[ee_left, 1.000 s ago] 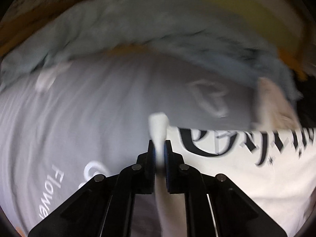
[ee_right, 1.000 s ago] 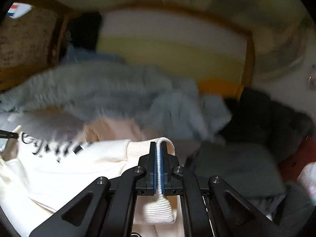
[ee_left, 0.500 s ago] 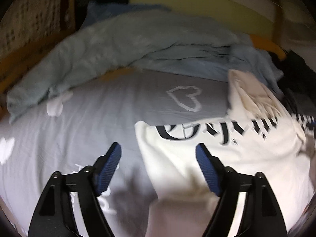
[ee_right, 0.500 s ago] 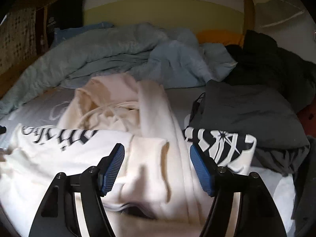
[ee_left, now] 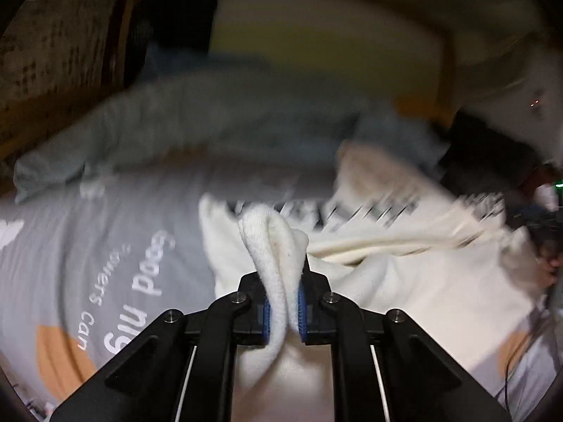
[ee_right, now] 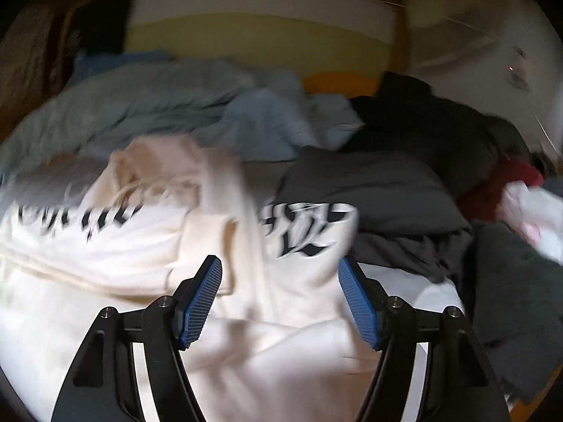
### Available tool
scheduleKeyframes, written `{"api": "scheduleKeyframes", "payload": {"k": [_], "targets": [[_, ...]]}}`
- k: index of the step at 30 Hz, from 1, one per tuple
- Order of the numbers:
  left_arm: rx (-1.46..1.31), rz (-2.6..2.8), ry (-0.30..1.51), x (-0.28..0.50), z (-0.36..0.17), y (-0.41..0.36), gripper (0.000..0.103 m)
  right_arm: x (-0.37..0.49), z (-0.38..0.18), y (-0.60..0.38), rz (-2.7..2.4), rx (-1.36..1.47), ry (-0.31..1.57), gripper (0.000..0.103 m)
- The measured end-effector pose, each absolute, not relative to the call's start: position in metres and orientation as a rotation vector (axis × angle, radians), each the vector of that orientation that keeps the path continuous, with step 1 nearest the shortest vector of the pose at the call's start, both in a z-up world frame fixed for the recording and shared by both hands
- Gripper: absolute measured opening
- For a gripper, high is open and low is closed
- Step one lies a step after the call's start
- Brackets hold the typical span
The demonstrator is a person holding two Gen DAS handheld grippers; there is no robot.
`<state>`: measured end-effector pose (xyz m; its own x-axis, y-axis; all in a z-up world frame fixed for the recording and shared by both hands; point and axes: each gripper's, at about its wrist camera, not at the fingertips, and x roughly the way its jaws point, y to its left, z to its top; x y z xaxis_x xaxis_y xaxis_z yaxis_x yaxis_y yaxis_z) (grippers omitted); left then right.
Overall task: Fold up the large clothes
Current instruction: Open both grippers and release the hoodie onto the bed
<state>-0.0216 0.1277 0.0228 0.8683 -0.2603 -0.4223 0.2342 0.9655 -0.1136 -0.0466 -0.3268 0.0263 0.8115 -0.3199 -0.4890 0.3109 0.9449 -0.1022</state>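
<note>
Since half a second ago: both tools stood open over the cream sweatshirt; now the left tool (ee_left: 284,311) is closing, its blue pads pressed on a ribbed fold of it.
Left tool: clenched on the ribbed edge (ee_left: 272,246), lifted slightly off the bed.
Cream sweatshirt (ee_right: 116,242): spread across the near middle of the bed, black lettering up, hood bunched at the far side.
Right tool (ee_right: 280,297): released, jaws wide, hovering over the sweatshirt's right part, nothing gripped.
Meaning for the task: I judge one fold laid down and the next begun, led from the left.
Bed sheet (ee_left: 88,246): grey, printed, bare to the left.
In the way: pale blue blanket (ee_right: 147,112) far; dark clothes (ee_right: 380,183) right, touching the sweatshirt's edge.
</note>
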Motion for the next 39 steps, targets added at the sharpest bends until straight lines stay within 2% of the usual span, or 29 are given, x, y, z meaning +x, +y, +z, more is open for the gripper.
{"api": "scheduleKeyframes", "payload": {"k": [3,8,11,12,14,15,17,19,23,27,31,34,39], "targets": [[0.008,-0.222,0.358,-0.049,0.025,0.118,0.011,-0.053,0.029,-0.349,-0.367,0.059,0.522,0.07],[0.074,-0.076,0.369,-0.039,0.02,0.108,0.011,-0.056,0.028,-0.376,-0.394,0.145,0.53,0.07],[0.118,-0.058,0.292,-0.051,0.024,0.1,0.015,-0.056,0.029,-0.379,-0.402,0.153,0.52,0.07],[0.136,-0.031,0.292,-0.05,0.022,0.098,0.017,-0.056,0.029,-0.38,-0.401,0.159,0.519,0.07],[0.178,0.039,0.332,-0.043,0.012,0.095,0.036,-0.057,0.029,-0.382,-0.393,0.193,0.521,0.07],[0.204,0.084,0.343,-0.04,0.008,0.092,0.043,-0.056,0.028,-0.384,-0.38,0.224,0.528,0.07],[0.242,0.145,0.33,-0.035,0.004,0.088,0.067,-0.051,0.025,-0.387,-0.329,0.286,0.555,0.07],[0.248,0.135,0.319,-0.036,0.003,0.084,0.076,-0.05,0.021,-0.386,-0.292,0.319,0.572,0.07],[0.333,0.189,0.275,-0.041,0.007,0.069,0.083,-0.051,0.024,-0.367,-0.267,0.198,0.578,0.072],[0.276,0.138,0.253,-0.042,0.024,0.055,0.089,-0.056,0.028,-0.352,-0.266,0.106,0.543,0.074],[0.233,0.086,0.244,-0.03,0.041,0.034,0.094,-0.059,0.032,-0.353,-0.263,0.108,0.521,0.08],[0.224,0.058,0.245,-0.011,0.047,0.013,0.101,-0.061,0.035,-0.359,-0.277,0.134,0.504,0.082],[0.184,0.003,0.348,0.049,0.023,-0.021,0.102,-0.053,0.029,-0.372,-0.299,0.225,0.517,0.082]]}}
